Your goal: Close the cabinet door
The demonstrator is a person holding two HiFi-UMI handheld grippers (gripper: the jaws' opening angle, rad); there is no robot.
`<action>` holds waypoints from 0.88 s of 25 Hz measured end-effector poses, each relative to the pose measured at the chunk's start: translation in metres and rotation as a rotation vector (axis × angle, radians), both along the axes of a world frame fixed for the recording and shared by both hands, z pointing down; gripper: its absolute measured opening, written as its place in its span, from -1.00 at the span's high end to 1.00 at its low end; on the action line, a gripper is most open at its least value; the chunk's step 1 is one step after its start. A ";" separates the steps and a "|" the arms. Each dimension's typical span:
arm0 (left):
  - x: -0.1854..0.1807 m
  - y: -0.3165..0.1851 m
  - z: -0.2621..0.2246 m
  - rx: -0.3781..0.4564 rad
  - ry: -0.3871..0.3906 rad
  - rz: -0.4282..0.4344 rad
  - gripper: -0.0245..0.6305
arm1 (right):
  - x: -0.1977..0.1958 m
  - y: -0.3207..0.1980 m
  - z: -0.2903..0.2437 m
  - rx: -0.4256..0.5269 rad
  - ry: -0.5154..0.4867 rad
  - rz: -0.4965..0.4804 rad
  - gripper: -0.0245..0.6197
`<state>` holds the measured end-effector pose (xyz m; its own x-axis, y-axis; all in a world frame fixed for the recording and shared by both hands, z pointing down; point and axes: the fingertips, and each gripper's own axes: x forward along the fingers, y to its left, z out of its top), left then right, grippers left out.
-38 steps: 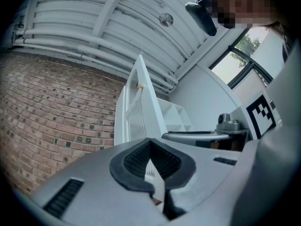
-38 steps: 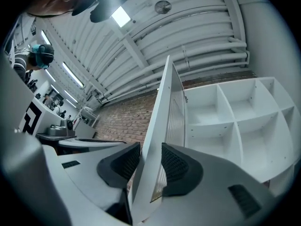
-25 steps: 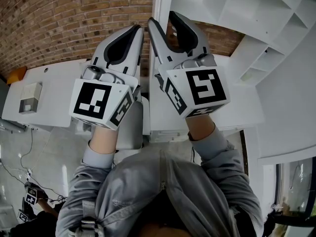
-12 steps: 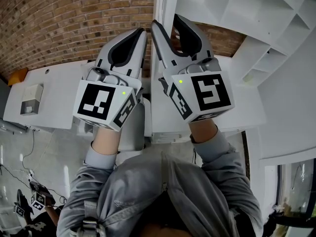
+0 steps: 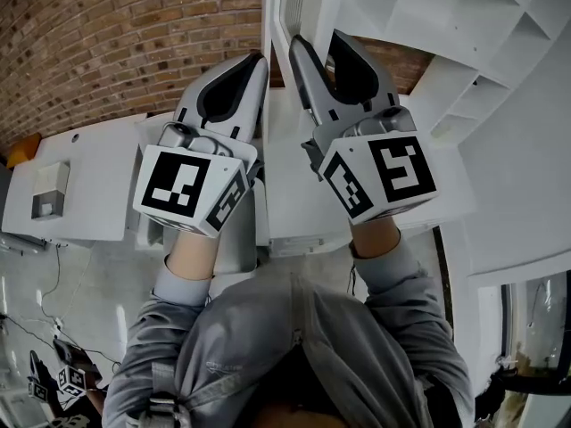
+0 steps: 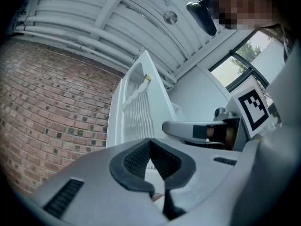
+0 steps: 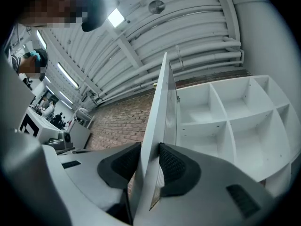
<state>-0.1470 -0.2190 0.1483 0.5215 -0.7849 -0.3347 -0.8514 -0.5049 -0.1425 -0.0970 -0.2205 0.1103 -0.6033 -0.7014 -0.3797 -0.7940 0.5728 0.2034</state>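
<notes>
While our left claw [image 5: 257, 59] is shut and empty, our right claw [image 5: 317, 38] has just been closing, pinching the cabinet door [image 7: 157, 107] edge beside open shelves [image 7: 228, 121].

Blocked straight ahead by the upright edge of the open cabinet door [image 7: 153, 126], caught between the pads of the right gripper [image 5: 318, 45], its jaws having just been closing, with no slack showing on either face. Hemmed in on the left by the brick wall [image 5: 116, 43] and by the left gripper [image 5: 257, 59], just beside the door's outer face with only a thin slot between. Open to the right into the shelf compartments [image 5: 446, 16], split by thin white partitions.
</notes>
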 end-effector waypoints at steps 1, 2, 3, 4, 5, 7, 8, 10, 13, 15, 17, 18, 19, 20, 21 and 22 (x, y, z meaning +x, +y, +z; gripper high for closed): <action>0.003 -0.001 0.001 0.000 -0.001 0.008 0.91 | 0.004 -0.001 0.001 -0.004 -0.001 0.006 0.51; 0.006 -0.001 0.001 0.000 -0.002 0.016 0.91 | 0.007 -0.002 0.001 -0.009 -0.002 0.011 0.52; 0.010 -0.002 0.001 0.000 -0.004 0.024 0.91 | 0.011 -0.003 0.002 -0.013 -0.002 0.015 0.52; 0.013 -0.002 0.001 0.000 -0.005 0.033 0.91 | 0.014 -0.004 0.002 -0.018 -0.001 0.019 0.53; 0.016 -0.002 0.001 0.000 -0.006 0.041 0.91 | 0.017 -0.005 0.002 -0.022 0.000 0.023 0.54; 0.022 -0.003 0.000 0.001 -0.007 0.058 0.91 | 0.021 -0.007 0.002 -0.031 0.002 0.030 0.55; 0.025 -0.003 0.000 0.000 -0.009 0.066 0.91 | 0.024 -0.008 0.002 -0.036 0.002 0.032 0.56; 0.030 -0.005 0.000 -0.002 -0.013 0.082 0.91 | 0.028 -0.010 0.002 -0.045 0.004 0.037 0.56; 0.038 -0.007 0.000 -0.005 -0.017 0.105 0.91 | 0.034 -0.012 0.002 -0.059 0.009 0.046 0.57; 0.042 -0.008 0.001 -0.006 -0.018 0.119 0.91 | 0.038 -0.013 0.002 -0.067 0.015 0.054 0.58; 0.045 -0.009 0.002 -0.010 -0.018 0.132 0.91 | 0.041 -0.014 0.002 -0.071 0.023 0.063 0.58; 0.046 -0.009 0.003 -0.013 -0.018 0.138 0.91 | 0.043 -0.015 0.002 -0.073 0.024 0.066 0.59; 0.047 -0.010 0.004 -0.017 -0.018 0.144 0.91 | 0.045 -0.016 0.002 -0.076 0.024 0.070 0.59; 0.048 -0.011 0.005 -0.021 -0.019 0.150 0.91 | 0.048 -0.018 0.002 -0.082 0.020 0.073 0.60; 0.049 -0.012 0.007 -0.025 -0.019 0.157 0.91 | 0.050 -0.019 0.002 -0.091 0.014 0.076 0.60; 0.050 -0.013 0.008 -0.029 -0.018 0.163 0.91 | 0.053 -0.021 0.002 -0.100 0.007 0.078 0.61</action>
